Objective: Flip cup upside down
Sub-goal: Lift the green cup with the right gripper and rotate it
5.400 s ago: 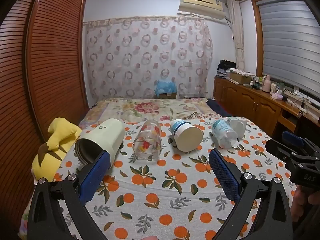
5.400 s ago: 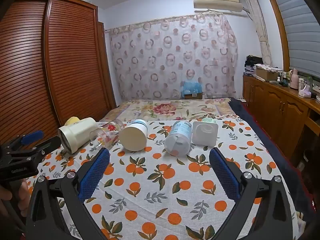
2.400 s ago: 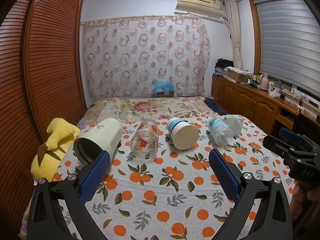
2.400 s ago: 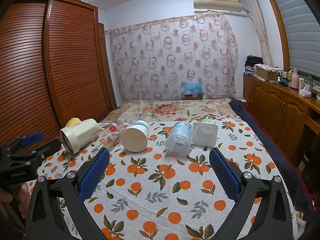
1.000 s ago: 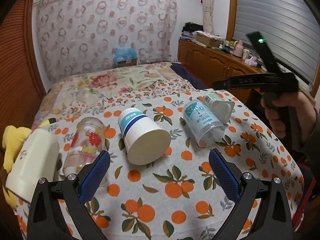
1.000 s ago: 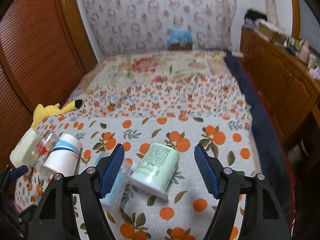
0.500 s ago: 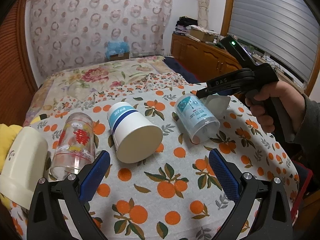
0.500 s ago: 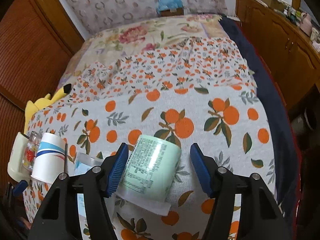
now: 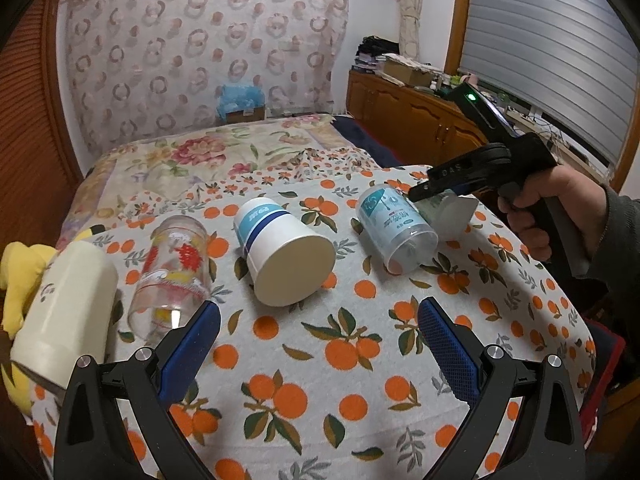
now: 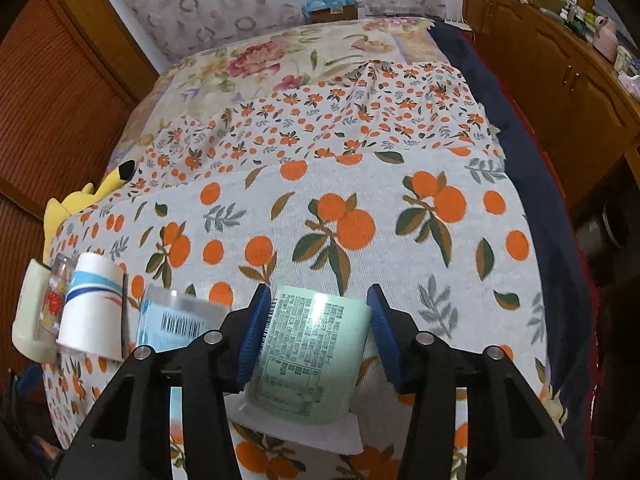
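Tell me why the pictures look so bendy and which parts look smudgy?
Both wrist views are fisheye, so the room curves and the corners go black. In the right wrist view, the green cup between the right gripper pads has a white glare streak, and the clear cup beside it is motion-blurred. In the left wrist view, the cream mug at the edge looks stretched.
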Demonstrator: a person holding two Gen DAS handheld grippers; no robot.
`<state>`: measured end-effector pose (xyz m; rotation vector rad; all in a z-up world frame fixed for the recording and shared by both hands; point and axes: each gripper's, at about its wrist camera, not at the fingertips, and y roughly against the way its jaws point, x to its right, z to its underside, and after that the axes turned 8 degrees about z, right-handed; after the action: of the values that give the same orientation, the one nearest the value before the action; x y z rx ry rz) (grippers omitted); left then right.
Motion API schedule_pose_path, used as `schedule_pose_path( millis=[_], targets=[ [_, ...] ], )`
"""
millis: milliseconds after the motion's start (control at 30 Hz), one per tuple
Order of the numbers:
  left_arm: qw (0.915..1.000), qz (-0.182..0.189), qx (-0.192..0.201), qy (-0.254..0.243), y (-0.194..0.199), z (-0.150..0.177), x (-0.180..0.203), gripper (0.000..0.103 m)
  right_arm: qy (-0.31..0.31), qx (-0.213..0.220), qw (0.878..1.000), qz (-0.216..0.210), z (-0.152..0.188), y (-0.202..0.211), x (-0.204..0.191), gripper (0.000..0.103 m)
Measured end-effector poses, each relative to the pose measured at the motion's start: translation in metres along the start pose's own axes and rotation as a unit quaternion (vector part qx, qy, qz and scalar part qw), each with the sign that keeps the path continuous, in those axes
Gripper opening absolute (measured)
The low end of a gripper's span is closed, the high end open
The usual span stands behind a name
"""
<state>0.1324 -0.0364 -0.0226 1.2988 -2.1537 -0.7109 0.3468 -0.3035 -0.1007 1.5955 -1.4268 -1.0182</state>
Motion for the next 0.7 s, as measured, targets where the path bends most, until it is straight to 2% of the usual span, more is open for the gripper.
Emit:
schedule_pose_path(
  millis=[267, 433, 700],
  targets=[
    [0.9995, -0.022, 0.021, 0.005, 0.029, 0.014, -0.002, 0.095, 0.038, 0.035, 0.998, -0.024, 0.038, 0.049, -0.015, 0.052],
    [0.9985, -0.037, 0.035, 0.016, 0.05, 0.031, -0.007, 0.095, 0.071, 0.043, 0.995, -0.057, 0.081, 0.074, -0.045, 0.052],
    [0.997, -0.055, 0.046, 0.029, 0.076, 0.062, -0.015, 0.095, 0.116, 0.041, 0.986, -0.109, 0.144, 0.086, -0.104, 0.052]
  ],
)
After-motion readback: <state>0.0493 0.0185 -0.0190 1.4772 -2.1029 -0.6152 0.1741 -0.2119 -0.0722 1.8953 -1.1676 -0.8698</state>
